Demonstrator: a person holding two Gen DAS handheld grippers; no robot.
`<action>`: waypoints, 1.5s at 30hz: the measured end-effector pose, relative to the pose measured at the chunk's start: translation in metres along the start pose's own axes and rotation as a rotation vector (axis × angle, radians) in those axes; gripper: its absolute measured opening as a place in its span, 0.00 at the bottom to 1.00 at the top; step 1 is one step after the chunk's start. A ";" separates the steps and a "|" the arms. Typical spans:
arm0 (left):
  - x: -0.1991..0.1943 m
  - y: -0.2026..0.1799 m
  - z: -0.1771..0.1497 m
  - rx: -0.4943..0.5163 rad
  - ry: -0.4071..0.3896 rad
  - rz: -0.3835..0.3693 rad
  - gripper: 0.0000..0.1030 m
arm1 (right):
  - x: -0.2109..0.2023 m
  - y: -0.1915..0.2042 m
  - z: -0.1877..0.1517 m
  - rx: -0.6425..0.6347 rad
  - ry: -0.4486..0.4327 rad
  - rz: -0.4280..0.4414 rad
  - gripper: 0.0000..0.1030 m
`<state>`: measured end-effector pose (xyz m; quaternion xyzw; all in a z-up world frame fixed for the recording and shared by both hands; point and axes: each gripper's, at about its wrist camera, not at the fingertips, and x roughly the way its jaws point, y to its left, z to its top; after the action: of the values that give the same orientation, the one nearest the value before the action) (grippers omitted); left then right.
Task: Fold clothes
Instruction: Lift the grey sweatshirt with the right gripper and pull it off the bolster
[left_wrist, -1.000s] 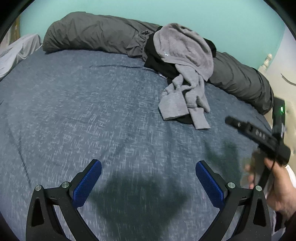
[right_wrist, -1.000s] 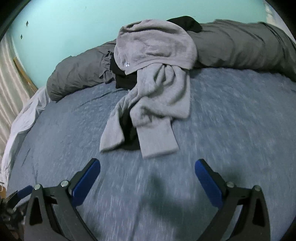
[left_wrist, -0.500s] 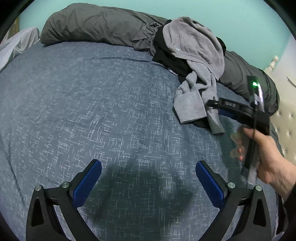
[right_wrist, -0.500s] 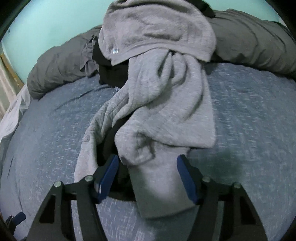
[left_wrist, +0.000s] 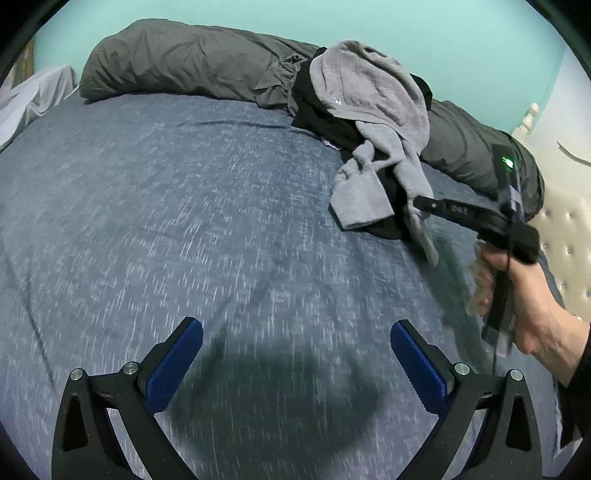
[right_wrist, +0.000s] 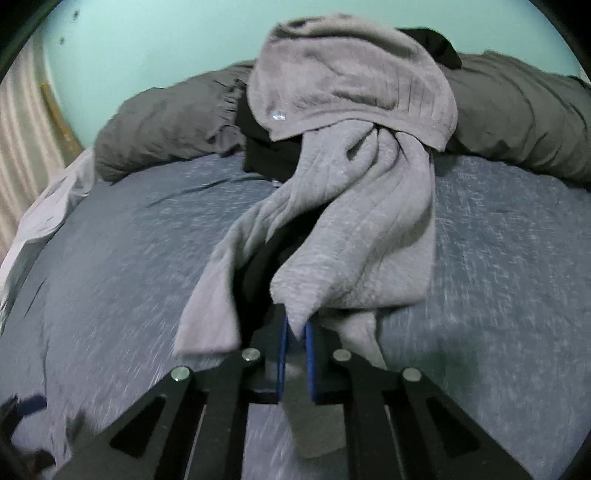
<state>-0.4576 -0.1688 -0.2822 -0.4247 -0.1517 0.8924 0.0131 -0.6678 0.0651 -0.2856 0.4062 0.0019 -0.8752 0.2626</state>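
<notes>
Teal wall and a grey duvet (left_wrist: 177, 62) back the blue bed (left_wrist: 184, 206), where a grey garment (right_wrist: 354, 166) lies rumpled over black clothes (left_wrist: 325, 114), draped down from the duvet toward the bed's middle. Its long axis runs from the wall toward the right gripper (right_wrist: 295, 332), whose fingers pinch the near end. The left gripper (left_wrist: 295, 354) hovers with fingers spread over bare bed. Nothing here looks folded; flattening and folding seem to remain.

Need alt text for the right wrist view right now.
The right gripper is shut on a hanging edge of the grey sweatshirt, which drapes over black clothes on a blue bedspread. Dark grey pillows line the wall.
</notes>
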 end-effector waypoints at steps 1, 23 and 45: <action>-0.006 0.000 -0.005 -0.002 -0.004 0.000 1.00 | -0.011 0.000 -0.006 -0.006 -0.010 0.015 0.08; -0.172 -0.014 -0.147 -0.030 -0.122 0.013 1.00 | -0.239 0.069 -0.184 0.005 -0.058 0.185 0.07; -0.157 -0.005 -0.235 -0.031 -0.042 0.021 1.00 | -0.308 0.005 -0.319 0.235 0.062 -0.005 0.19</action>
<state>-0.1788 -0.1264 -0.3021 -0.4075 -0.1613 0.8988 -0.0063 -0.2750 0.2706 -0.2783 0.4612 -0.0916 -0.8571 0.2106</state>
